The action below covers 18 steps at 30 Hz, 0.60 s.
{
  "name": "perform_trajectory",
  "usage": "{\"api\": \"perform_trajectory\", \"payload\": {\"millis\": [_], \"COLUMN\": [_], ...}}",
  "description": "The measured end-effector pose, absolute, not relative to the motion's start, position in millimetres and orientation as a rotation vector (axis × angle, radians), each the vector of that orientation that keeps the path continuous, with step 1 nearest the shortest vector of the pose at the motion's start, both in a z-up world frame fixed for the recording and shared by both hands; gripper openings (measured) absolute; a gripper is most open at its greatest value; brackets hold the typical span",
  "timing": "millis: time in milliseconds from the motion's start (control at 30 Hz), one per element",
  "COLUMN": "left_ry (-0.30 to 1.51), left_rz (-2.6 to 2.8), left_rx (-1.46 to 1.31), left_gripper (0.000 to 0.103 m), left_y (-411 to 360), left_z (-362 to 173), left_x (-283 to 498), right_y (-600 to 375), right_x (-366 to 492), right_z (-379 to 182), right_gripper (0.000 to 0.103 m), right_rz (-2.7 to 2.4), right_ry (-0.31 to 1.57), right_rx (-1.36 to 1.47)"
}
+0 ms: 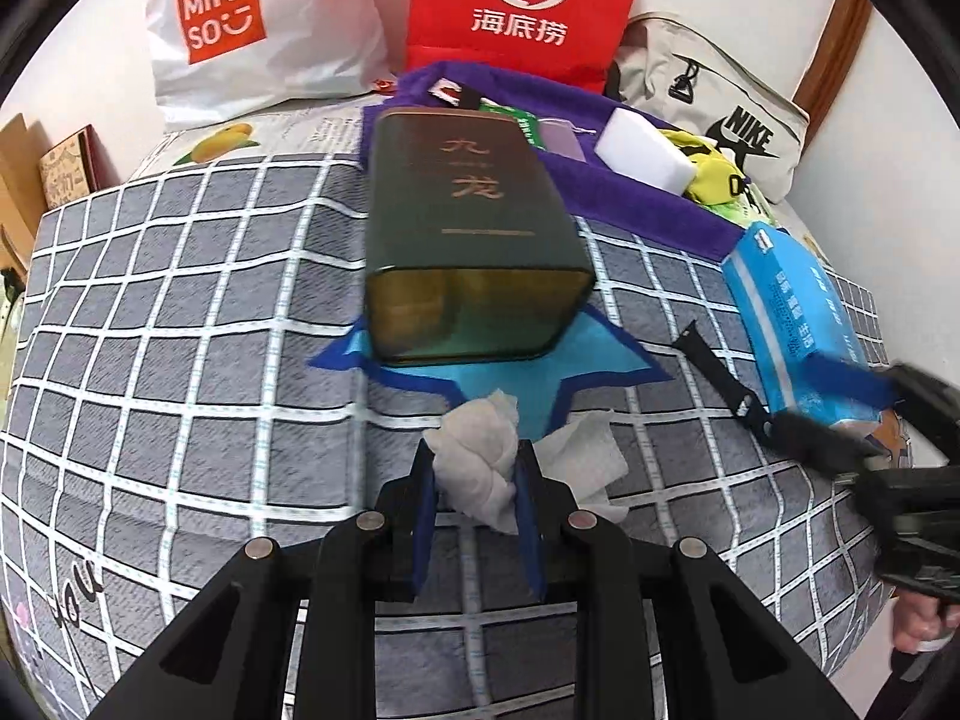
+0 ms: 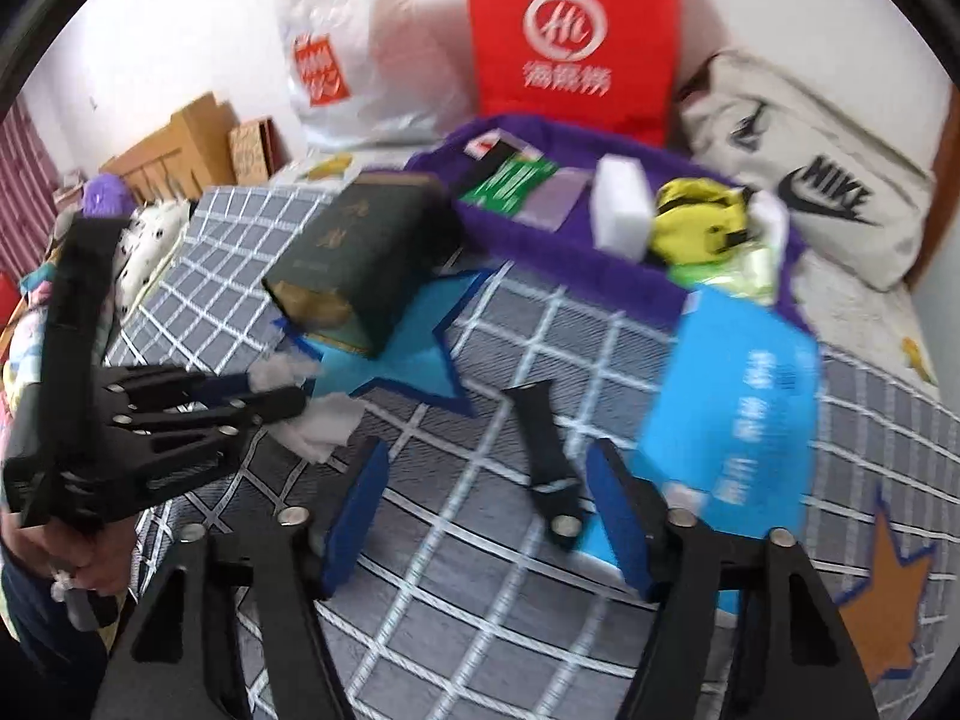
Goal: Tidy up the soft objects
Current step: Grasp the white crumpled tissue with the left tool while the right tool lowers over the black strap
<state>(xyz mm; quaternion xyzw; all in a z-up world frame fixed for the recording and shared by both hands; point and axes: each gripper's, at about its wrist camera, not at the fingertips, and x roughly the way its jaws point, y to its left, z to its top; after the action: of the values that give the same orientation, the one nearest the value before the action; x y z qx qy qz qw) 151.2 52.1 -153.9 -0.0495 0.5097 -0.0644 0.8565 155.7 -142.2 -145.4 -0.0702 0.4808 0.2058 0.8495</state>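
Note:
A crumpled white tissue [image 1: 480, 420] sits between the blue pads of my left gripper [image 1: 477, 453], which is shut on it just above the checked bedspread. A second loose tissue [image 1: 585, 456] lies right beside it. In the right wrist view the left gripper [image 2: 282, 390] shows at the left with the tissue [image 2: 273, 369] at its tips. My right gripper [image 2: 487, 450] is open over the bed. A black strap [image 2: 543, 444] lies flat between its fingers, untouched. A blue tissue pack [image 2: 738, 402] lies just right of the right finger.
A dark green tin [image 1: 474, 222] lies on a blue star patch [image 1: 600, 372]. Behind it a purple tray [image 1: 636, 204] holds a white block [image 1: 648, 156], a yellow cloth [image 1: 714, 174] and packets. White and red shopping bags [image 1: 528, 6] and a Nike bag [image 1: 738, 120] stand against the wall.

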Motion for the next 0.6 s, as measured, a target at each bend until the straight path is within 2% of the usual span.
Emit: {"api": "perform_trajectory", "payload": {"millis": [133,600], "left_ry": [1.072,1.075], "left_rz": [-0.136,-0.185], "left_rx": [-0.123,-0.147], "left_gripper": [0.023,0.023], "left_y": [59.3,60.1], "left_z": [-157.3,-164.2], "left_x": [152.0,156.6], "right_y": [-134.7,-131.0], "right_x": [157.4,164.5], "right_z": [-165.7,-176.3], "right_gripper": [0.051,0.05], "right_rz": [0.419,0.278], "right_ry": [1.046,1.094], "right_rx": [-0.2,-0.28]}}
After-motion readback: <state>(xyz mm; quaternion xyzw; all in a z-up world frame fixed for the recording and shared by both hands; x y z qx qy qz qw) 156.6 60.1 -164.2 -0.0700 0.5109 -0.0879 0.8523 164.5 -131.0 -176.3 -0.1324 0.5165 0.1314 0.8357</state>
